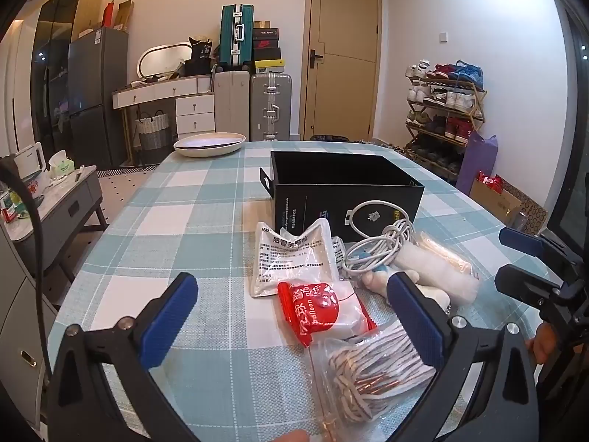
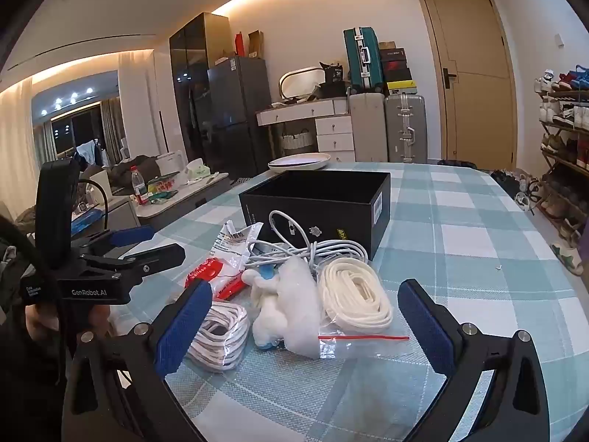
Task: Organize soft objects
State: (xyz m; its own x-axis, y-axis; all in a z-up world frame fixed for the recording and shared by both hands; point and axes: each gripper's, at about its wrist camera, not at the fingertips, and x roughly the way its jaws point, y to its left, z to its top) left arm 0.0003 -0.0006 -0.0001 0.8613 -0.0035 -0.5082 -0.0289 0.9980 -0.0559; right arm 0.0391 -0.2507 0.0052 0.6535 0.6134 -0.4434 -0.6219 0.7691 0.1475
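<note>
A pile of soft items lies on the checked table in front of an open black box [image 1: 342, 188] [image 2: 316, 199]. The pile holds a red balloon pack [image 1: 313, 309] [image 2: 217, 272], a white printed pouch [image 1: 291, 254], a white cable [image 1: 379, 243] [image 2: 313, 246], a white plush toy [image 2: 283, 305], bagged cream cord [image 2: 353, 298] and bagged striped cord [image 1: 371, 364] [image 2: 221, 331]. My left gripper [image 1: 294, 316] is open and empty over the balloon pack. My right gripper [image 2: 305, 324] is open and empty over the plush toy.
A white plate [image 1: 210, 143] [image 2: 300, 162] sits at the table's far edge. The table [image 1: 184, 221] has a blue and white checked cloth. A low grey side table [image 1: 62, 199] stands to the left, a shoe rack [image 1: 441, 110] to the right.
</note>
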